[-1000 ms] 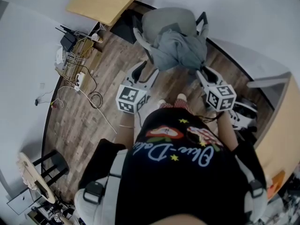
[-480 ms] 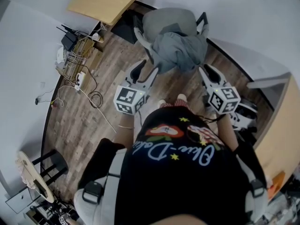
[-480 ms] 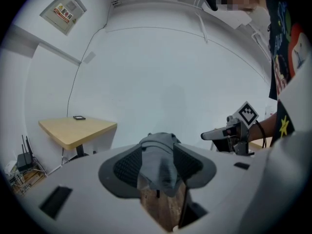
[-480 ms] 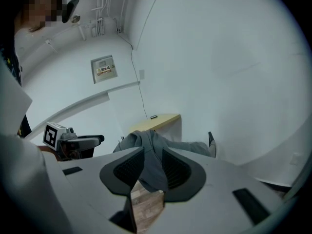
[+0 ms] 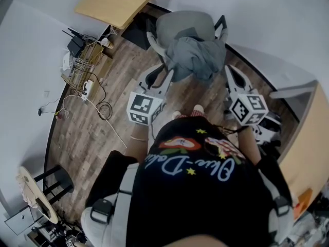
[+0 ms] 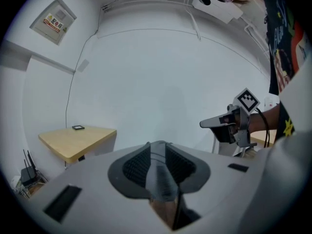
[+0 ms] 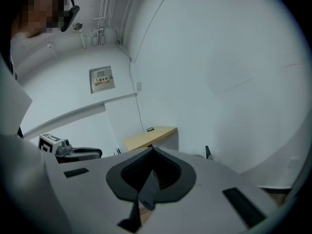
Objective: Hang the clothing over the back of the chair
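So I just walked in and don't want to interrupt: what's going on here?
A person stands at a grey chair with a handheld gripper in each hand. The grey clothing lies bunched on the seat, not yet over the back. The right gripper is shut on a fold of it. The left gripper is closing its jaws, with cloth between them, at the heap's other side.

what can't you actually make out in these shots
- Head view: crumpled grey cloth garment covers the grey padded chair's seat.
- Left gripper view: left claw is closing around a grey fold; whether its pads press it yet is unclear, its own body hides the rest.
- Right gripper view: right claw shut on a garment flap; the rest hidden below.
- Both gripper views: white wall notice, print too small.
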`<action>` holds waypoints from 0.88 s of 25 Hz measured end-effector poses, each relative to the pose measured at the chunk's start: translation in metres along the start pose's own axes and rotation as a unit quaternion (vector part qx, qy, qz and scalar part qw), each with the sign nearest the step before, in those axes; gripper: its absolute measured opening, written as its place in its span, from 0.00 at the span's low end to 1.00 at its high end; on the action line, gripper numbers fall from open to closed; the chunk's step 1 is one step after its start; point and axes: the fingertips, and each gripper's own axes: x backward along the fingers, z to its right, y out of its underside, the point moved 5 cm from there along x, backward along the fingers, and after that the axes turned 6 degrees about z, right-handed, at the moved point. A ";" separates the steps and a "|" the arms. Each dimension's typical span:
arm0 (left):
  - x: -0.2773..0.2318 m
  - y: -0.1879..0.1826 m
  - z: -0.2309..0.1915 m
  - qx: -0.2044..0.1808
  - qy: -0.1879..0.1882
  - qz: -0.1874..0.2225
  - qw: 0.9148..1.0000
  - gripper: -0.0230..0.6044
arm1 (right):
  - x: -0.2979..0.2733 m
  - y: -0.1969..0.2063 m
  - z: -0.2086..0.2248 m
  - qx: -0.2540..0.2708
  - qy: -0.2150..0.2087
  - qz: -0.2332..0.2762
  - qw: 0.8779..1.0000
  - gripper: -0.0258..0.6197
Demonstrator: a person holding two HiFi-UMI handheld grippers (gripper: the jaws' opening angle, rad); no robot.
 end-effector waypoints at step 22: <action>-0.004 -0.036 0.005 -0.038 -0.014 0.030 0.999 0.04 | -0.004 -0.039 -0.030 0.045 -0.031 0.032 0.998 0.04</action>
